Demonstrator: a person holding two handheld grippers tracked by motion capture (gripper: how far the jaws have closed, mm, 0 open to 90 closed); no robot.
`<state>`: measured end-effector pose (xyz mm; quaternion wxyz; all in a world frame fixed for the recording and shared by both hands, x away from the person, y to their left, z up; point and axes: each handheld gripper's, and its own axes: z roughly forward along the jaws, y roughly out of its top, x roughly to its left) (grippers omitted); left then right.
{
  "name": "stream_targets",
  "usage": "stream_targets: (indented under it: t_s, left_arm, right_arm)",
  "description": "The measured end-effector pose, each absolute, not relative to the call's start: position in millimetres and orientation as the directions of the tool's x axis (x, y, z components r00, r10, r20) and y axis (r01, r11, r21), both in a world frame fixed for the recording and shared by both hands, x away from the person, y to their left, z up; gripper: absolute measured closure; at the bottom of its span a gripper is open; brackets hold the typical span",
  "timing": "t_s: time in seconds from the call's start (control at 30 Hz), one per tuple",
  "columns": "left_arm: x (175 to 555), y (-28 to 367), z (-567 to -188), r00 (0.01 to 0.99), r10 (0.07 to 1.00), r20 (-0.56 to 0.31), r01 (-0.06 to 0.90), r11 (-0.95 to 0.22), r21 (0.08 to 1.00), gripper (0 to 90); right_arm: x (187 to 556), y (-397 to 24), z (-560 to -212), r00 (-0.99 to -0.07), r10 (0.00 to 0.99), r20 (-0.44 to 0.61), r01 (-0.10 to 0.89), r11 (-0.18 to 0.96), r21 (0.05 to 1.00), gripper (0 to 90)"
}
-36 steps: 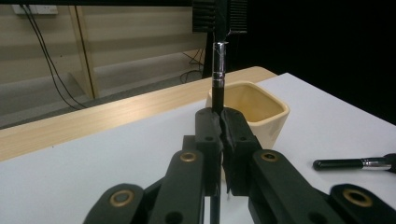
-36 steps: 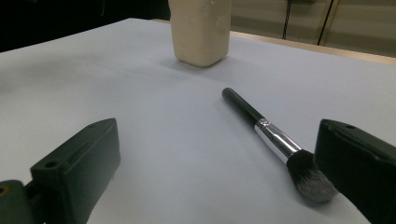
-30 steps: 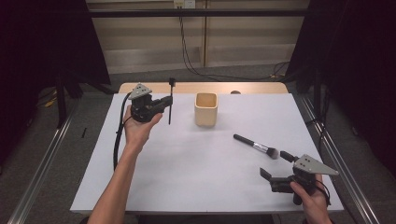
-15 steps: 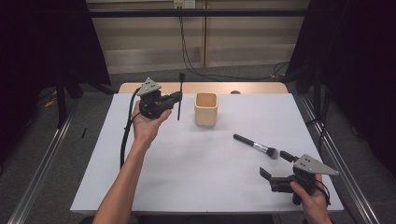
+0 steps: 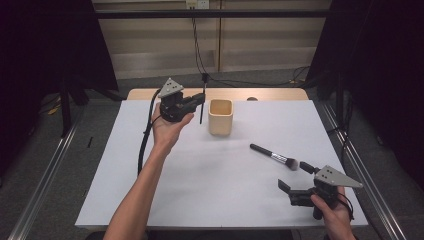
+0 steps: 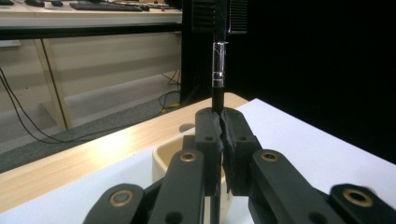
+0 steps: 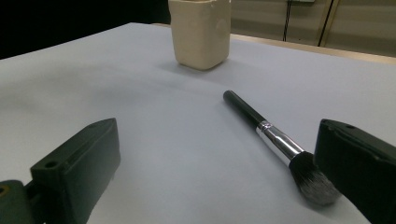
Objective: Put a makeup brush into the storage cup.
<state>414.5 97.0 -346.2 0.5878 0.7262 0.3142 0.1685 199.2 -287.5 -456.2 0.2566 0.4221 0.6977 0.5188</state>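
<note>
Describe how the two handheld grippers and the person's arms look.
Both the left gripper and the right gripper are black, with jointed two-part jaws pinned by brass-coloured rivets and a grey three-cornered plate on top. A black cable trails from the left one. The forearms are bare, with no sleeves in sight.

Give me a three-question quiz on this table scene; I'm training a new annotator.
1. True or false: the left gripper is shut on a thin black brush.
2. What lies on the white table just ahead of the open right gripper?
3. Is the beige cup upright or tipped over?

Key: 1. True, held upright beside the cup. 2. A makeup brush with a silver ferrule. 3. Upright.
</note>
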Motion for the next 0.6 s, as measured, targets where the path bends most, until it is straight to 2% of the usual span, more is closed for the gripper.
stream_targets:
  t_s: [0.3,0.6]
  left_arm:
    - [423.0,85.7,-339.2,0.739,0.659,-0.142,0.257,-0.08,0.963,86.2]
    - [437.4,71.3,-335.4,0.724,0.679,-0.121,0.25,-0.094,0.964,86.2]
  right_arm:
    - [198.4,-287.5,-455.9,-0.516,0.853,0.077,0.319,0.108,0.942,0.2]
    - [197.8,-288.5,-455.6,-0.515,0.853,0.081,0.317,0.102,0.943,0.2]
